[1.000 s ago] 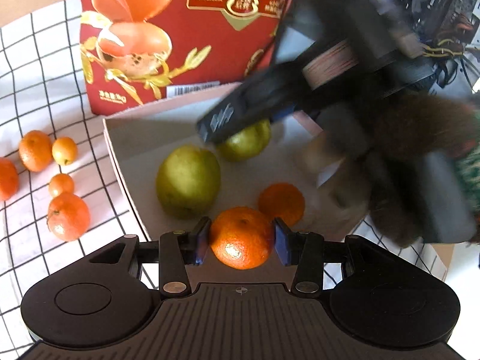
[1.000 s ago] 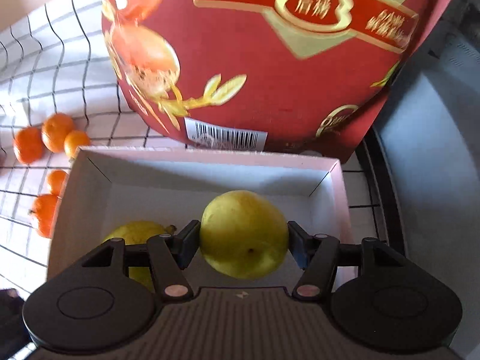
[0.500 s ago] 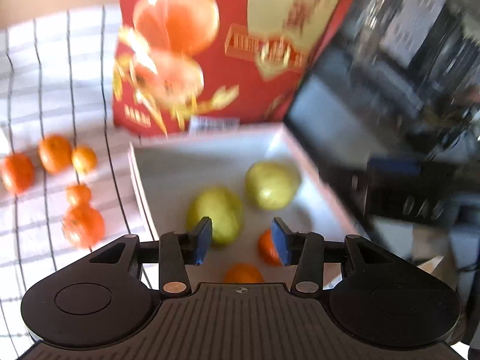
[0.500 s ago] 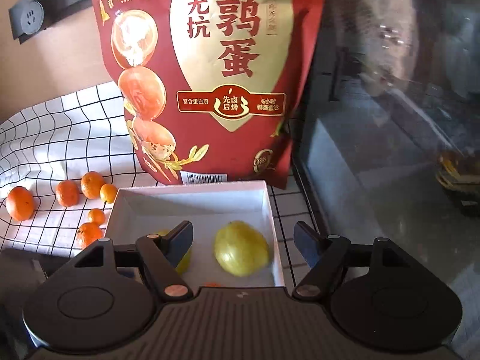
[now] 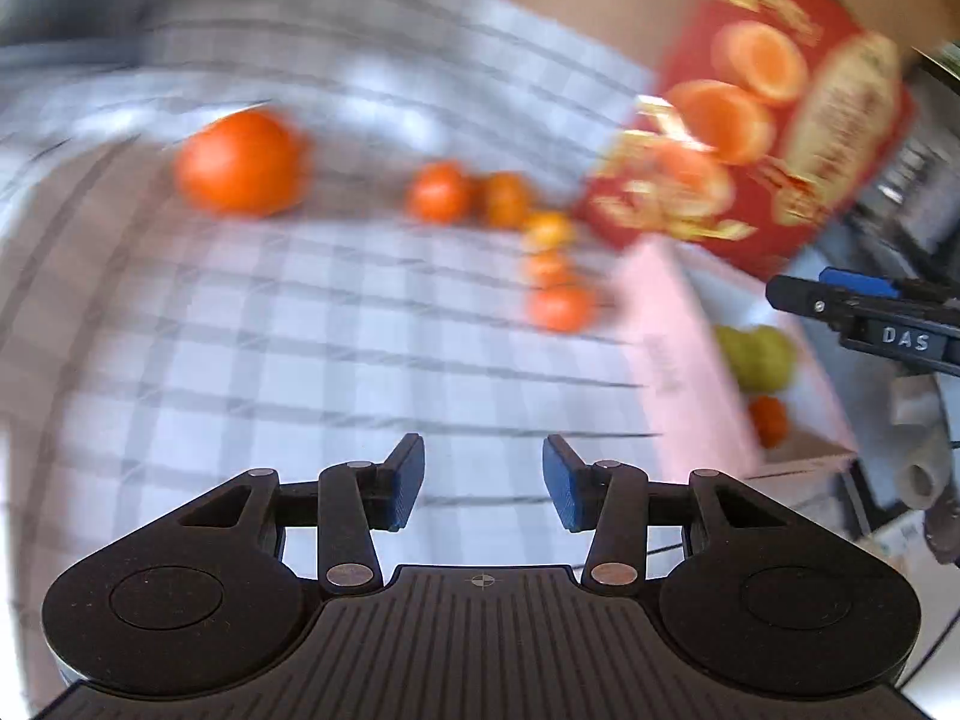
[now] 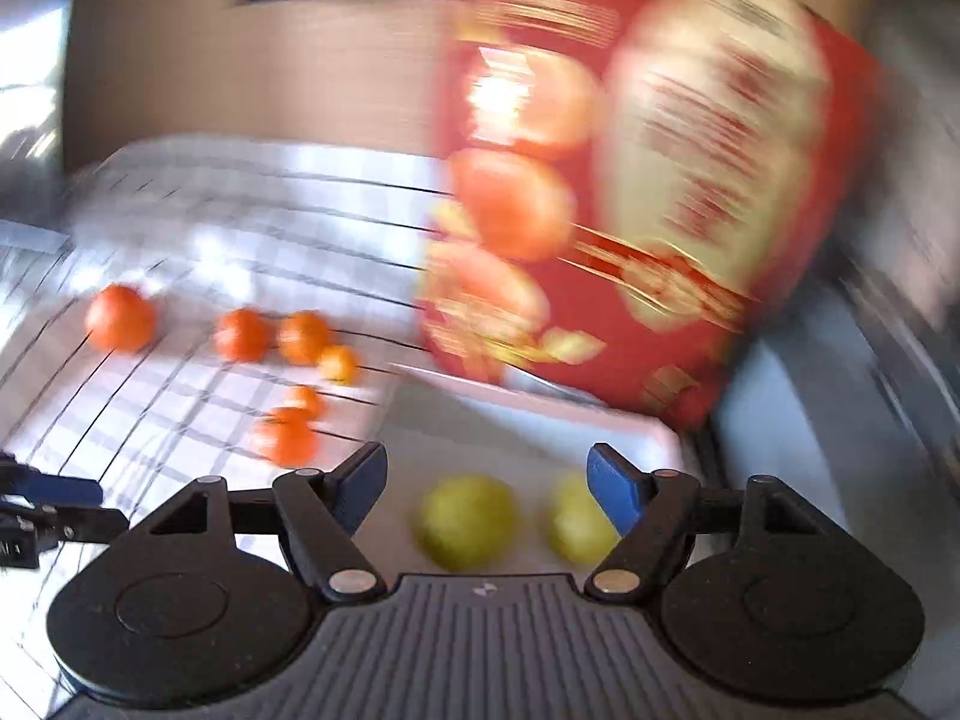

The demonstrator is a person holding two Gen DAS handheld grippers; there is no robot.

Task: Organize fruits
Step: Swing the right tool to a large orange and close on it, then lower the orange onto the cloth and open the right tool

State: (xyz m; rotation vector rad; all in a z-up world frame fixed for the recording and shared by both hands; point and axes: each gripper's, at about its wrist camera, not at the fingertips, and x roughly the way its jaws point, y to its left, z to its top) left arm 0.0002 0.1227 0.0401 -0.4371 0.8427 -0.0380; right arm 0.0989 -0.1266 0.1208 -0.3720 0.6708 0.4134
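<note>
Hovering over the checked cloth (image 5: 312, 360), my left gripper (image 5: 483, 483) has its jaws spread and empty; six blurred mandarins (image 5: 240, 162) lie loose across the upper middle of the frame. My right gripper (image 6: 486, 489), jaws apart and just closing a little with nothing between them, hangs above the white box (image 6: 660, 438) at lower centre, where two green pears (image 6: 465, 519) sit side by side.

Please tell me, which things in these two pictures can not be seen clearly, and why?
- Bag print: motion blur makes it unreadable in both views.
- Second pear, right wrist view: partly hidden behind the right claw finger.
- Box contents, left wrist view: the near wall and the other claw's arm hide part; pears merge into one blur.
- Oranges: blurred, so stems and skin cannot be told.
</note>
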